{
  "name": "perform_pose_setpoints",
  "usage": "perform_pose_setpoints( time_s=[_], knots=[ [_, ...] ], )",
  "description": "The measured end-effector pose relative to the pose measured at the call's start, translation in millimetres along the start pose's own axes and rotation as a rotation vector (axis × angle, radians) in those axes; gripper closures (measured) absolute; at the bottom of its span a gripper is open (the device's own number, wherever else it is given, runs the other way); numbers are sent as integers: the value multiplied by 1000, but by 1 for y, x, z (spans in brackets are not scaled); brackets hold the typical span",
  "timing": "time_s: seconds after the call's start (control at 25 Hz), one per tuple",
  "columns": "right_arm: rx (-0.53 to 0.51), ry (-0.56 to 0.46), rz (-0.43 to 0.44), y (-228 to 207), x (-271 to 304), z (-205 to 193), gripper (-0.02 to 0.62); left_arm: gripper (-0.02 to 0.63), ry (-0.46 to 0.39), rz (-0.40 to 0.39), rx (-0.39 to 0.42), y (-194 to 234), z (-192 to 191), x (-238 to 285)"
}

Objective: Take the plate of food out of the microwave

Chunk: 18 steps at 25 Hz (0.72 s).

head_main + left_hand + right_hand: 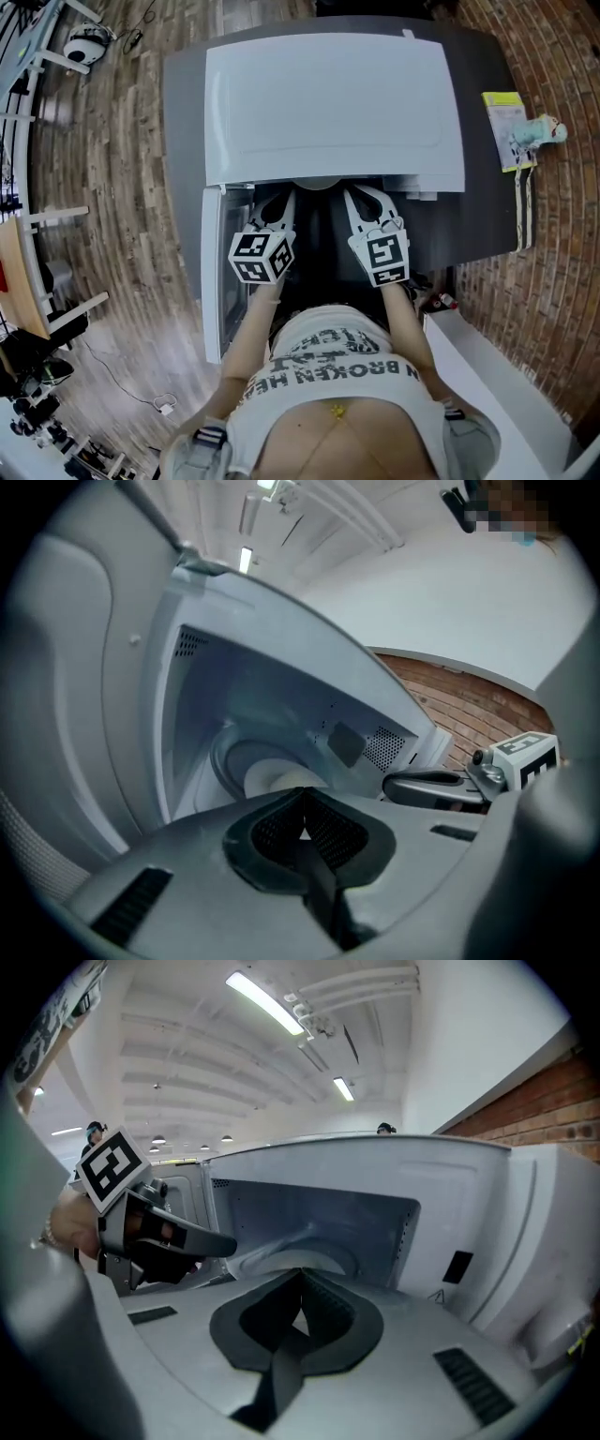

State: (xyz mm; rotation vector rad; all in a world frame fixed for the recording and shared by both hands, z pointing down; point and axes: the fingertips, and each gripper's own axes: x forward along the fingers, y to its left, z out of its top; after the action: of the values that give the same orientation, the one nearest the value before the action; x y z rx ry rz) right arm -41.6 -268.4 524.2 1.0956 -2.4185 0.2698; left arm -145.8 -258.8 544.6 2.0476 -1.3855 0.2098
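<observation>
A white microwave [333, 103] stands on a dark table with its door [213, 272] swung open to the left. Both grippers reach toward its opening side by side. My left gripper [275, 208] points into the cavity; its jaws meet at the tips with nothing between them. In the left gripper view a white plate [270, 776] rests on the glass turntable [225, 757] just past the left gripper [302, 797]; its food is hidden. My right gripper [371, 206], also shut and empty, faces the cavity [309, 1218], where the turntable [323, 1258] shows.
The dark table [487, 206] carries a yellow-green packet [506, 127] and a small figure [544, 129] at the right. Brick flooring surrounds the table. A white ledge [497, 375] runs at the lower right. Each gripper lies close beside the other.
</observation>
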Motion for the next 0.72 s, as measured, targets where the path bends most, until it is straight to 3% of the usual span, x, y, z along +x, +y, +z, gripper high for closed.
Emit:
perform_pose_setpoints(
  time_s=[0.12,0.32,0.44,0.72],
  knots=[
    [32,14,3,-4,5,-6,588,600,16,-1,-81,7,-11,10],
    [52,36,8,-7,9,-14,588,595,-19,-12,-433,24,-31,24],
    [54,44,12,-7,11,-16,588,571,-61,-30,-574,30,-33,28],
    [52,64,25,-8,14,-22,588,528,-81,-28,-638,45,-33,39]
  ],
)
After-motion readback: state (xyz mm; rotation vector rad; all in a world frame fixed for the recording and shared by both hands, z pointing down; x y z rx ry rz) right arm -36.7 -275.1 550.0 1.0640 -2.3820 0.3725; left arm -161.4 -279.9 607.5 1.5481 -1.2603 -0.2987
